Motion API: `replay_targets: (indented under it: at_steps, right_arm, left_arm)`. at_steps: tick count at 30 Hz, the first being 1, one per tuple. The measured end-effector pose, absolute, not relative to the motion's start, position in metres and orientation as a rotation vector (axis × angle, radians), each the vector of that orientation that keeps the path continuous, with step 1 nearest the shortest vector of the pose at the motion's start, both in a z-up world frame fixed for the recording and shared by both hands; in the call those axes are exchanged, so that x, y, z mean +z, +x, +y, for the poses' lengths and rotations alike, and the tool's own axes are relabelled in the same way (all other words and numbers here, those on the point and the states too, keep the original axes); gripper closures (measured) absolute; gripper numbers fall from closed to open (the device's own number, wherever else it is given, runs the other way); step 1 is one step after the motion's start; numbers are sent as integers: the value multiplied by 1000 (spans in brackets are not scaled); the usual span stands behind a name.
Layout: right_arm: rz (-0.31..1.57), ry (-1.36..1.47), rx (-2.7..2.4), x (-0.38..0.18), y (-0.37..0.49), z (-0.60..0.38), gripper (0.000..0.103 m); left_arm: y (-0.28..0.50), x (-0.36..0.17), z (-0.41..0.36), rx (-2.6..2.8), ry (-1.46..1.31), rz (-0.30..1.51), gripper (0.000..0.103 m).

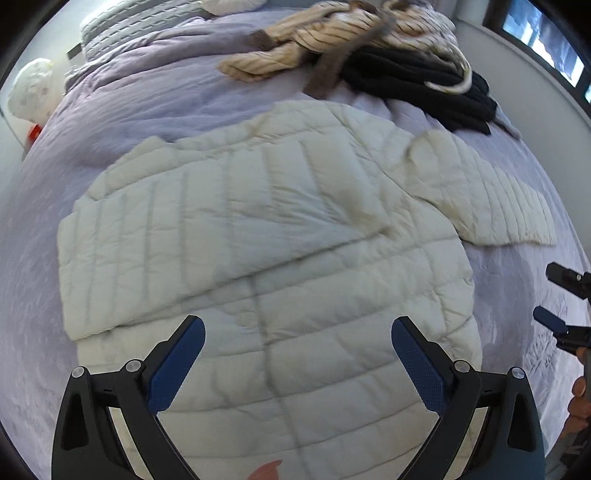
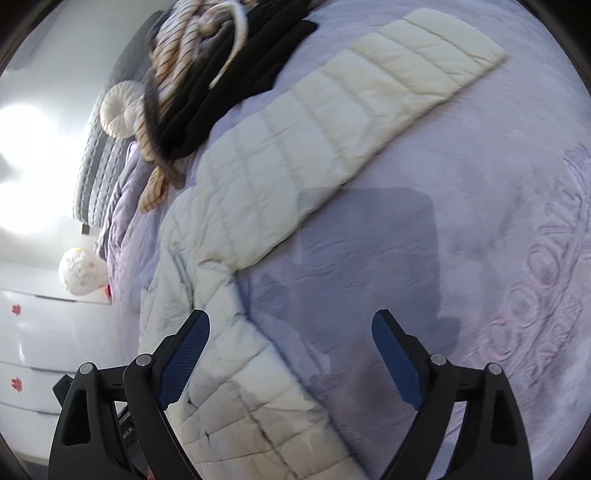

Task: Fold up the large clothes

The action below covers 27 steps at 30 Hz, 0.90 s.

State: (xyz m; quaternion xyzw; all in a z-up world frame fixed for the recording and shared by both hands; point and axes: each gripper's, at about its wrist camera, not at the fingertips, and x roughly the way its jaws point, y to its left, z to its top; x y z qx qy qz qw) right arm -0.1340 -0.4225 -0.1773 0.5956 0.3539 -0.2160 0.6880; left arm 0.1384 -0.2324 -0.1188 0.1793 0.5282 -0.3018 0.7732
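while the cream quilted jacket (image 1: 266, 229) lies spread flat on the lilac bedspread (image 1: 155, 99), the left gripper (image 1: 297, 325) hangs above its lower part with both blue pads wide apart and nothing between them. one sleeve (image 2: 354, 110) stretches out straight to the side over the cover. the right gripper (image 2: 291, 325) is released too, hovering over the jacket's edge and the bare cover just beside it. a striped garment (image 1: 332, 33) and a black garment (image 1: 417, 85) sit heaped near the far end of the bed.
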Motion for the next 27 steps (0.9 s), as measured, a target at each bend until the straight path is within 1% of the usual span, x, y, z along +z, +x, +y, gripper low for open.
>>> replay_targets:
  at_steps: [6, 7, 8, 10, 13, 16, 20, 27]
  right_arm:
    - [771, 1324, -513, -183, -146, -441, 11]
    - [764, 1319, -521, -184, -148, -445, 1]
    - [757, 1312, -524, -184, -149, -449, 0]
    - [733, 1281, -545, -183, -153, -457, 0]
    - [757, 1257, -548, -185, -150, -468, 0]
    - [762, 1318, -524, -195, -149, -485, 0]
    - [719, 1410, -512, -209, -148, -505, 0]
    - [594, 1547, -465, -226, -137, -525, 0]
  left_arm:
    - [124, -119, -252, -675, 408, 1123, 2]
    - [123, -119, -255, -671, 405, 1123, 2]
    - [123, -120, -257, -672, 400, 1126, 2]
    - [125, -125, -261, -670, 394, 1143, 2]
    - [128, -129, -265, -664, 382, 1155, 2]
    - [127, -123, -268, -670, 354, 1140, 2]
    - [130, -116, -271, -672, 320, 1130, 2]
    - [137, -113, -273, -653, 295, 1129, 2]
